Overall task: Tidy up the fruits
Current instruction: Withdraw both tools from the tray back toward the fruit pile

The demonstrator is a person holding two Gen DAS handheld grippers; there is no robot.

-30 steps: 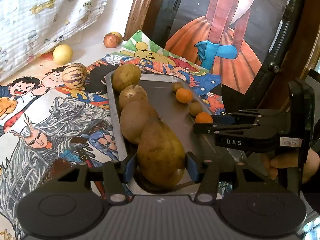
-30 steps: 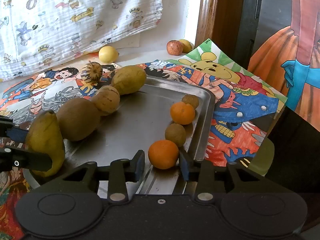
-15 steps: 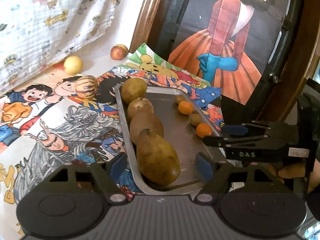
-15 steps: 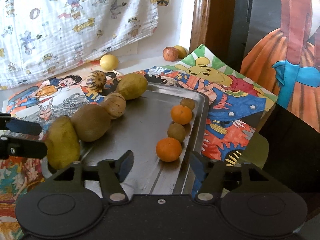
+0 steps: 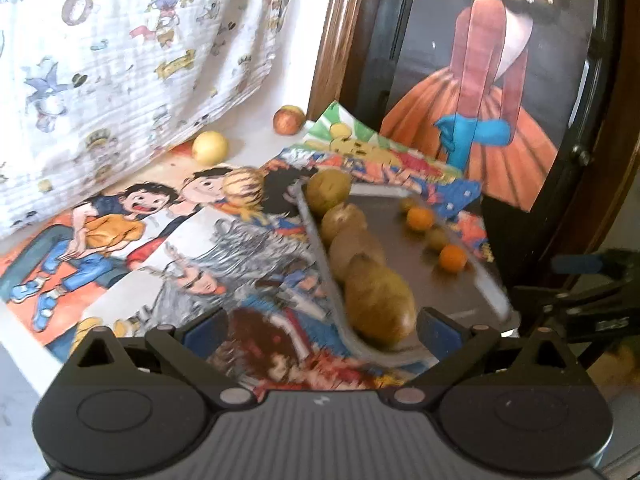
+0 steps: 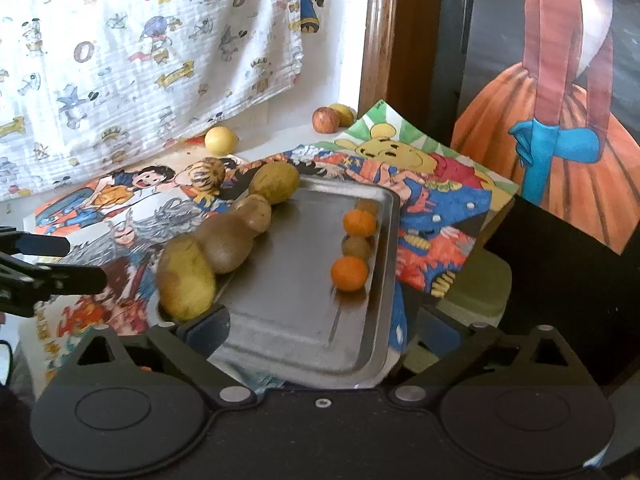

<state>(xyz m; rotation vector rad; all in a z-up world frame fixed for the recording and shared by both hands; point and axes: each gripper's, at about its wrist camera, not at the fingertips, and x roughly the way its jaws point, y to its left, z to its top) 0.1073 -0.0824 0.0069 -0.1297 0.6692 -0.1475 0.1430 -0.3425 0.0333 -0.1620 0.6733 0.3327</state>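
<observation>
Steel tray (image 6: 304, 320) showed its whole near rim only from the right; both tools (image 5: 322, 326) (image 6: 322, 326) gaped wide, having released pear (image 5: 378, 300) and orange (image 6: 349, 274).

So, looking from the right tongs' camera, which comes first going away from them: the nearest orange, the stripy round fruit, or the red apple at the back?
1. Nearest orange, on the tray's right side, just ahead of the right tongs.
2. Stripy round fruit, off the tray's far left corner.
3. Red apple, at the back by the wall.
</observation>
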